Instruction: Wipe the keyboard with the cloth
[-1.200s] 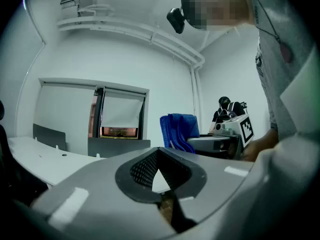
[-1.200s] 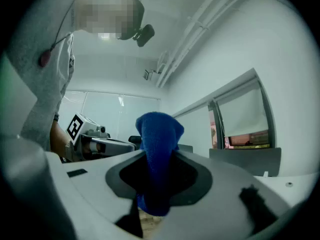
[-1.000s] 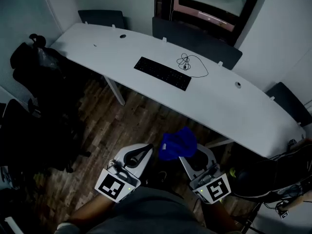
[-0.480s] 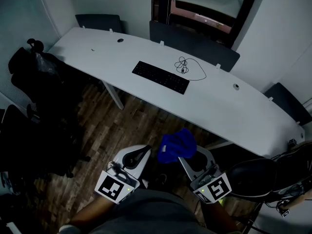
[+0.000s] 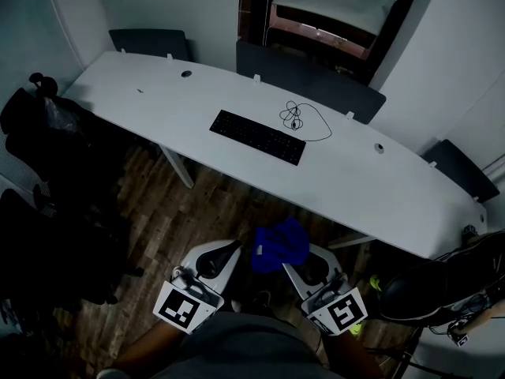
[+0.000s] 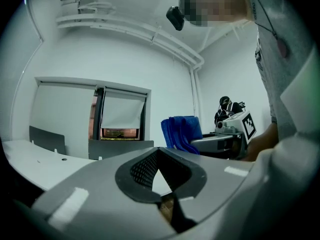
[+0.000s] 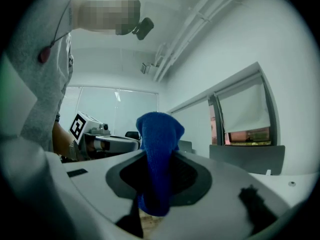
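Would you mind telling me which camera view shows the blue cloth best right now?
The right gripper view: the blue cloth fills the centre, pinched in the right claw. The head view shows it as a small bundle above that claw, far short of the keyboard; the left gripper view shows its folds side-on.
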Available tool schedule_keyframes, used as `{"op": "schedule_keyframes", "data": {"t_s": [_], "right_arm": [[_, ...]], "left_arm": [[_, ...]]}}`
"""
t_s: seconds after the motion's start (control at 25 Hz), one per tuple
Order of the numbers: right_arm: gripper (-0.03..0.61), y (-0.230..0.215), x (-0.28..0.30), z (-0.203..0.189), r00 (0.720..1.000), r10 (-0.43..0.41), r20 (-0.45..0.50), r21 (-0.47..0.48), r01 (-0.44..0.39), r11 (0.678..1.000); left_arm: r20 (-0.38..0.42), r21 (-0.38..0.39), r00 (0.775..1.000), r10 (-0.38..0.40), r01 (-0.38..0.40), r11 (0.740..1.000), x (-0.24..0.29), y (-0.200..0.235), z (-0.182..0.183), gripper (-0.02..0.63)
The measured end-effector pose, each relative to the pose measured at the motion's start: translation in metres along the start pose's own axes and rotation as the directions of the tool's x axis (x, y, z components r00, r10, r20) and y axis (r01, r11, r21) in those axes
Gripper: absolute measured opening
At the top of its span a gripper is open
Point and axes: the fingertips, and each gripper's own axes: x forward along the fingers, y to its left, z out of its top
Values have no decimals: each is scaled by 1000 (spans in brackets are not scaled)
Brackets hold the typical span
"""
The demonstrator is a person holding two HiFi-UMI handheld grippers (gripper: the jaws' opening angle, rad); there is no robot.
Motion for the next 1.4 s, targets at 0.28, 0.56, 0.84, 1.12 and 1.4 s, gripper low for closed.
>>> {"op": "schedule_keyframes", "data": {"t_s": [0.28,0.56,0.84,1.12,1.4], "right_arm": [[117,4,68,2,999,-34,-33,-45,33,998],[117,4,137,2,994,-84,-73,-62,79,995],[117,5,198,2,989,-116,-97,-53,111,992],[117,5,238,-5,984,-148,-98,-55,143,988],[117,-15,263,-4,989,-127,-80,-53,123,991]], "left_arm": [[10,-19,999,-40,40,999,-4,65,1,8],[18,-34,996,-88,88,996,-6,136,2,8],[18,-39,991,-130,130,991,-11,197,6,8],[18,-47,989,-146,147,988,-15,240,2,8],[17,-52,992,-128,129,990,6,261,2,8]]}}
